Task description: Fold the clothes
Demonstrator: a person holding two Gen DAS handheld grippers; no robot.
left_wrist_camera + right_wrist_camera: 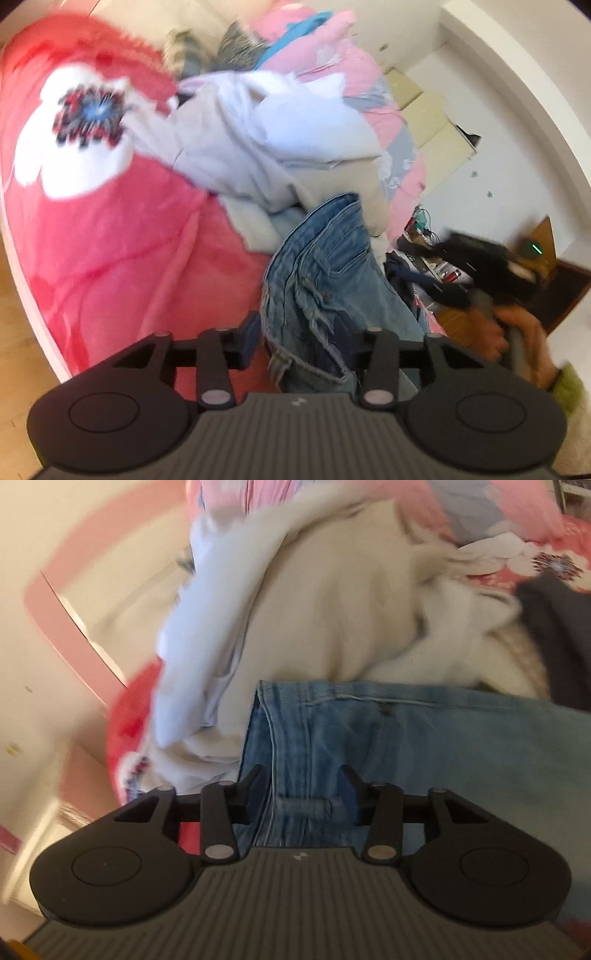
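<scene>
Light blue jeans lie crumpled on a red flowered blanket, in front of a heap of white and cream clothes. My left gripper is open, with a frayed bunch of the denim between its fingers. In the right wrist view the jeans spread to the right. My right gripper stands open over the waistband, a belt loop lying between its fingers. The cream clothes are piled just behind. Both views are blurred.
Pink bedding lies at the back of the bed. A dark garment rests at the right. A person's hand holds a blurred black tool beside the jeans. Wooden floor shows to the left, cream boxes by the white wall.
</scene>
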